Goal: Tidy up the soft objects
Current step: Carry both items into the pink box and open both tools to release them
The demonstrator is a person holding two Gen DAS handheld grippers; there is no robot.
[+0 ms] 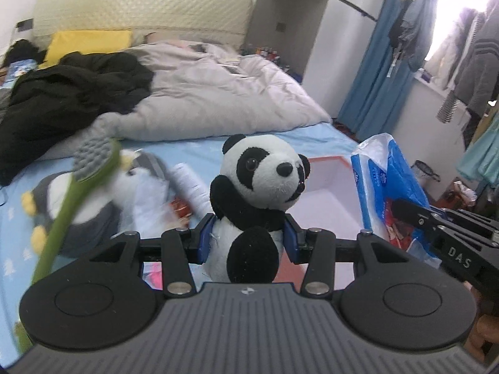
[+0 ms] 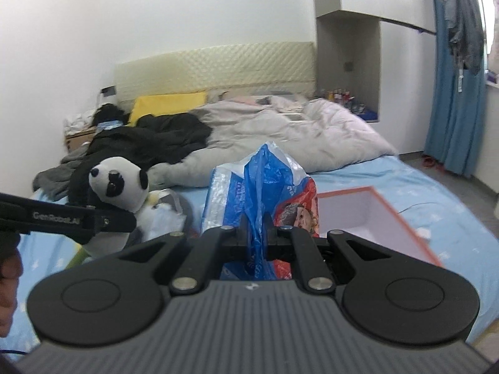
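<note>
My left gripper (image 1: 248, 241) is shut on a panda plush (image 1: 260, 187) and holds it upright above the blue bed sheet; the panda also shows in the right wrist view (image 2: 117, 184). My right gripper (image 2: 256, 237) is shut on a blue and white plastic bag (image 2: 265, 184), held up beside an open white box with a pink rim (image 2: 368, 215). The bag (image 1: 386, 180) and box (image 1: 324, 193) lie right of the panda in the left wrist view. A penguin plush (image 1: 84, 199) lies on the sheet at left.
A green long-handled brush (image 1: 78, 180) lies over the penguin. A grey duvet (image 1: 218, 93), a black coat (image 1: 68, 90) and a yellow pillow (image 1: 90, 42) cover the far bed. Blue curtains (image 2: 452, 93) and hanging clothes (image 1: 467, 46) are at right.
</note>
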